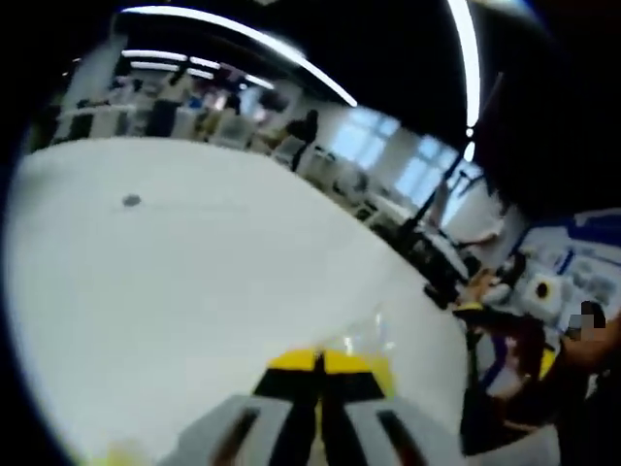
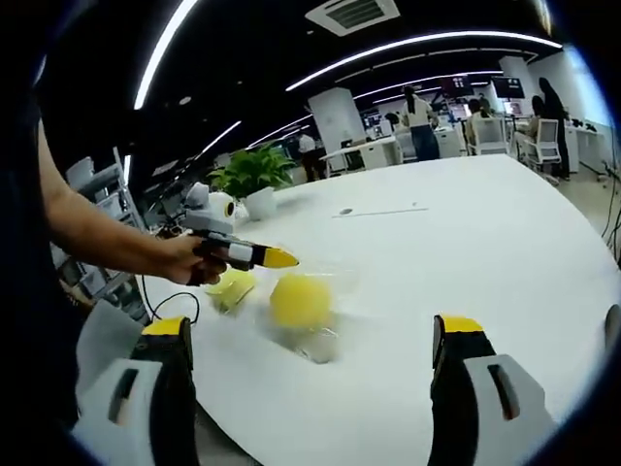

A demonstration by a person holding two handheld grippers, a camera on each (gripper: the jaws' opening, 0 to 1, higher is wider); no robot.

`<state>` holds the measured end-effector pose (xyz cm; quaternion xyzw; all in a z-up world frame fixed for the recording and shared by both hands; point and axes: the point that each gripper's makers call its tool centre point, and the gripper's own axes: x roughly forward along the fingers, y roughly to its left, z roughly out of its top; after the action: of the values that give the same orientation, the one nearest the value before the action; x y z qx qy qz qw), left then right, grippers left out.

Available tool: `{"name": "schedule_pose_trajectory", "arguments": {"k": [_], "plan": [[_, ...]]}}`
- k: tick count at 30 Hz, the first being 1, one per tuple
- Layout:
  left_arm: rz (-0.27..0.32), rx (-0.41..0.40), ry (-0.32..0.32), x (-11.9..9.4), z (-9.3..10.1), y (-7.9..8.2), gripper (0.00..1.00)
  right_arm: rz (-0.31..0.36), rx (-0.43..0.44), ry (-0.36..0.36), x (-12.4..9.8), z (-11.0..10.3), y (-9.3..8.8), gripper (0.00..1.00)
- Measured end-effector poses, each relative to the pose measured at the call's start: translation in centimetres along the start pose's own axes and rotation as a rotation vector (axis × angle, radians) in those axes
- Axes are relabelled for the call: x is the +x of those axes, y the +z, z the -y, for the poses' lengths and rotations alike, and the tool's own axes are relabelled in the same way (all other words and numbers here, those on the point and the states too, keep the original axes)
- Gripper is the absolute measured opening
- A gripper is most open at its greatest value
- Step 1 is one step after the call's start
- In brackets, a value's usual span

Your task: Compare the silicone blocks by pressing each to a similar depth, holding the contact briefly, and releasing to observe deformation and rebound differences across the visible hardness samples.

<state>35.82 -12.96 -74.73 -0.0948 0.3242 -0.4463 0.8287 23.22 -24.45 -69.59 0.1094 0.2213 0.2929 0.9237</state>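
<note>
Right gripper [image 2: 310, 345]: jaws wide apart, holding nothing, low over the white table [image 2: 485, 243]. Left gripper [image 1: 320, 364]: yellow-tipped jaws together, held in a hand [image 2: 184, 260], tips pointing right above the blocks. A round yellow silicone block [image 2: 300, 300] lies near the table's near edge; a paler yellow-green block [image 2: 231, 287] sits just left of it. Their long axes cannot be made out.

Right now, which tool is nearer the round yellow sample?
Left. The left tool, shut, hovers just up and left of the round yellow sample; the right tool sits open, farther back toward the table edge.
</note>
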Motion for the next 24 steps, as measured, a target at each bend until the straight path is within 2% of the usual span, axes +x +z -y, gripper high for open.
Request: {"name": "schedule_pose_trajectory", "arguments": {"k": [2, 7, 10, 13, 16, 19, 22, 24], "plan": [[-0.023, 0.025, 0.017, 0.6, -0.5, -0.3, 0.00, 0.001, 0.004, 0.004, 0.0, -0.2, 0.0, 0.96], [-0.068, 0.023, 0.049, 1.5, -2.1, -1.1, 0.00, -0.006, 0.006, 0.007, 0.1, -0.5, -0.3, 0.96], [-0.079, 0.060, 0.059, 1.6, -2.5, -1.6, 0.00, 0.001, 0.024, 0.001, -0.1, -0.5, -0.3, 0.96], [-0.091, 0.051, 0.069, 1.6, -3.1, -2.1, 0.00, 0.013, 0.042, -0.006, -0.3, -0.4, -0.1, 0.96], [-0.126, 0.127, 0.097, 1.8, -3.9, -2.8, 0.00, 0.012, 0.043, -0.013, -0.4, -0.2, -0.1, 0.96], [-0.093, 0.138, 0.060, 2.0, -3.6, -2.5, 0.00, 0.007, 0.047, -0.014, -0.3, -0.2, 0.1, 0.96], [-0.123, 0.210, 0.059, 2.2, -3.9, -2.7, 0.00, 0.017, 0.044, -0.015, -0.2, -0.3, 0.4, 0.96], [-0.124, 0.217, 0.053, 2.3, -3.9, -2.6, 0.00, 0.015, 0.043, -0.015, -0.2, -0.4, 0.5, 0.96]]}}
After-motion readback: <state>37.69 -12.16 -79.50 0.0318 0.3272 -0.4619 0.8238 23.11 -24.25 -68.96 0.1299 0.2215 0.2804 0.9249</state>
